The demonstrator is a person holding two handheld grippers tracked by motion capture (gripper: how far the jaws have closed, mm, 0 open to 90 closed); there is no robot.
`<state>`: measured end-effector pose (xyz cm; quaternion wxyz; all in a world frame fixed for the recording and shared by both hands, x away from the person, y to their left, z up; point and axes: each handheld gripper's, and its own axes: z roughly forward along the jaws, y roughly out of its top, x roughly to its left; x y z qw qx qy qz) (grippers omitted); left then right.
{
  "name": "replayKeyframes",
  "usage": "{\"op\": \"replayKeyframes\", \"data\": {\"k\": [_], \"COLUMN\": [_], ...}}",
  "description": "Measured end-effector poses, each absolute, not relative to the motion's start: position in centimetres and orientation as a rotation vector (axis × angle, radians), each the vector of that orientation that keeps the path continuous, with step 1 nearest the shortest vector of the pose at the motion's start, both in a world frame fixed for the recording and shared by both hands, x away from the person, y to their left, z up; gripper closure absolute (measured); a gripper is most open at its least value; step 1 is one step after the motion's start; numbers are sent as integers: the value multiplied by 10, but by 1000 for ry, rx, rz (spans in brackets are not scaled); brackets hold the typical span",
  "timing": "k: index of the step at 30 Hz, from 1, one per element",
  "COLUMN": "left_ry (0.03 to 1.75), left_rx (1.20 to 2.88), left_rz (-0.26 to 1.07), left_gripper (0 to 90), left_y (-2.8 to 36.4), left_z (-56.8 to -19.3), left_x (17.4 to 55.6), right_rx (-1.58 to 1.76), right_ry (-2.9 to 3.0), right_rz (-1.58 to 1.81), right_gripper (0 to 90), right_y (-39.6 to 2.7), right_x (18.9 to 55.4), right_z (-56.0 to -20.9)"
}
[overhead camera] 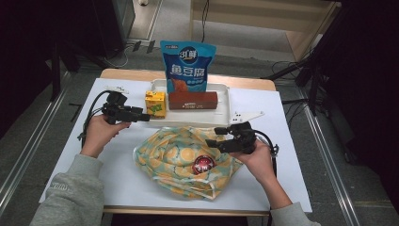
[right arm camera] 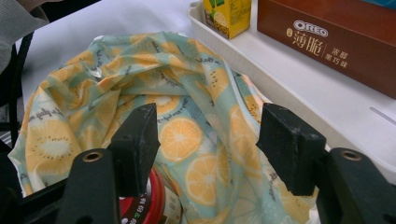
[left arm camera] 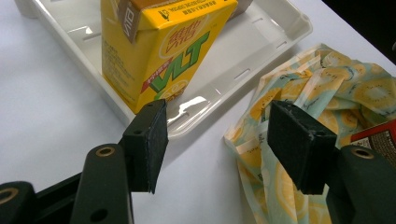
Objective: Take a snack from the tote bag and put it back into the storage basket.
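Left gripper [overhead camera: 141, 114] at the left of the table, close to the yellow juice box [overhead camera: 155, 103]. Jaws wide apart, nothing between them, just beside the box and not touching it. Juice box standing up at the left end of the white tray [overhead camera: 224, 92]. Brown cookie box [overhead camera: 193, 100] next to it in the tray, blue snack bag [overhead camera: 187, 66] standing behind.

Right gripper [overhead camera: 212, 136] over the right side of the fruit-print bag [overhead camera: 179, 160]. Jaws open, hanging above the cloth, pinching nothing. Bag lying crumpled on the table in front of the tray. Red can [overhead camera: 203, 164] peeking out of the bag, near the right gripper.
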<state>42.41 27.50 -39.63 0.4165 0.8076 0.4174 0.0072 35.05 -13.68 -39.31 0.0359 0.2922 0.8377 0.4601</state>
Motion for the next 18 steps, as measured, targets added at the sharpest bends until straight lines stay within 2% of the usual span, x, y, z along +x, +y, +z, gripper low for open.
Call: {"op": "replayKeyframes", "data": {"k": [18], "left_ry": [1041], "left_rx": [2027], "left_rz": [27], "left_gripper": [379], "left_y": [277], "left_z": [-396], "left_x": [422], "right_rx": [829], "right_ry": [2605], "right_rz": [1429], "right_gripper": [410], "right_y": [-132], "right_x": [333], "right_z": [-393]}}
